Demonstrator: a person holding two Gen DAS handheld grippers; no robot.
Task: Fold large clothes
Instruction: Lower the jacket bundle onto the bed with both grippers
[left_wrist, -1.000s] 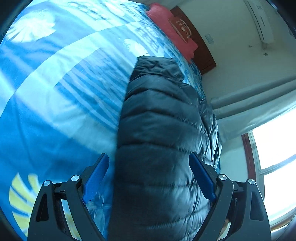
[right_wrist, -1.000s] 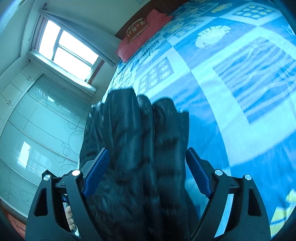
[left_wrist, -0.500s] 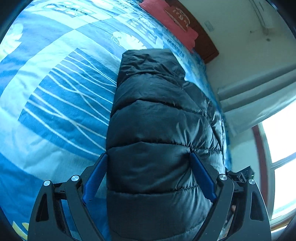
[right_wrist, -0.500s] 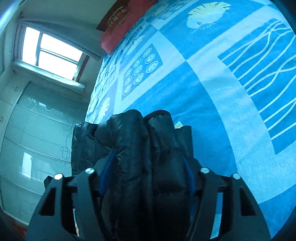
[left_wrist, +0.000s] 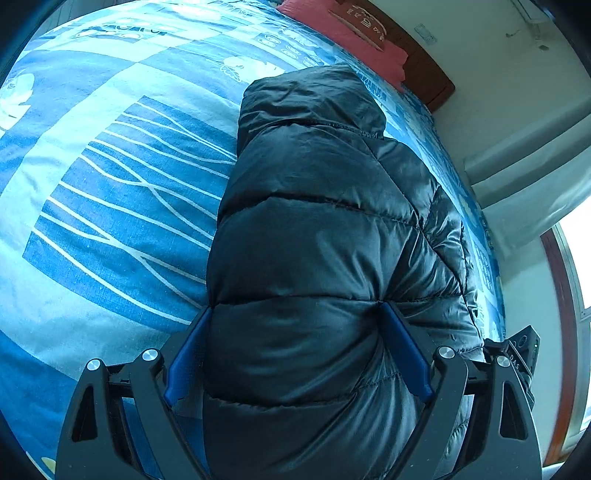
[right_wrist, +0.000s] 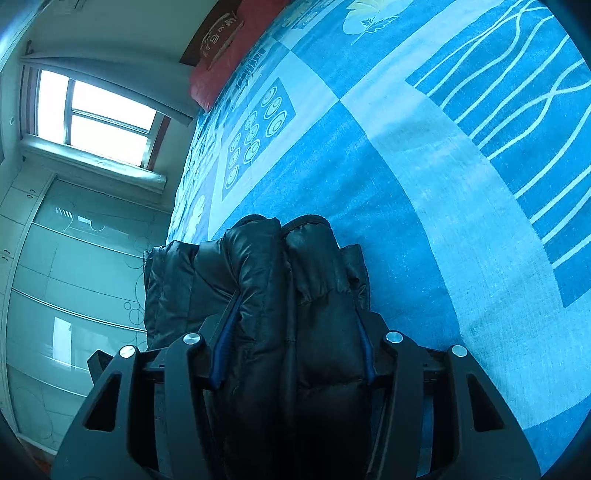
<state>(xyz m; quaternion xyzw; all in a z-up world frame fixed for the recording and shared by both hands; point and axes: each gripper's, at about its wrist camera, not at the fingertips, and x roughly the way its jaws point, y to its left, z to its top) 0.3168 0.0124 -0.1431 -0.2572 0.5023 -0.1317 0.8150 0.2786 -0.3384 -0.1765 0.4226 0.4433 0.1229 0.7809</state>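
A black quilted puffer jacket (left_wrist: 317, 236) lies folded into a thick bundle on the blue patterned bedspread (left_wrist: 110, 192). My left gripper (left_wrist: 295, 332) has its blue pads pressed against both sides of the bundle's near end. In the right wrist view the jacket (right_wrist: 295, 295) bulges between the fingers of my right gripper (right_wrist: 295, 328), which is shut on several thick folds of it. The far end of the jacket rests on the bedspread (right_wrist: 443, 184).
A red pillow (left_wrist: 351, 33) lies at the wooden headboard (left_wrist: 428, 74). A window (right_wrist: 99, 118) with a grey curtain and a glass-fronted wardrobe (right_wrist: 74, 277) stand beside the bed. Part of the other gripper (left_wrist: 517, 350) shows at the right.
Both grippers have closed in on the jacket; the right one squeezed clearly narrower. The jacket has been lowered and now lies along the bedspread.
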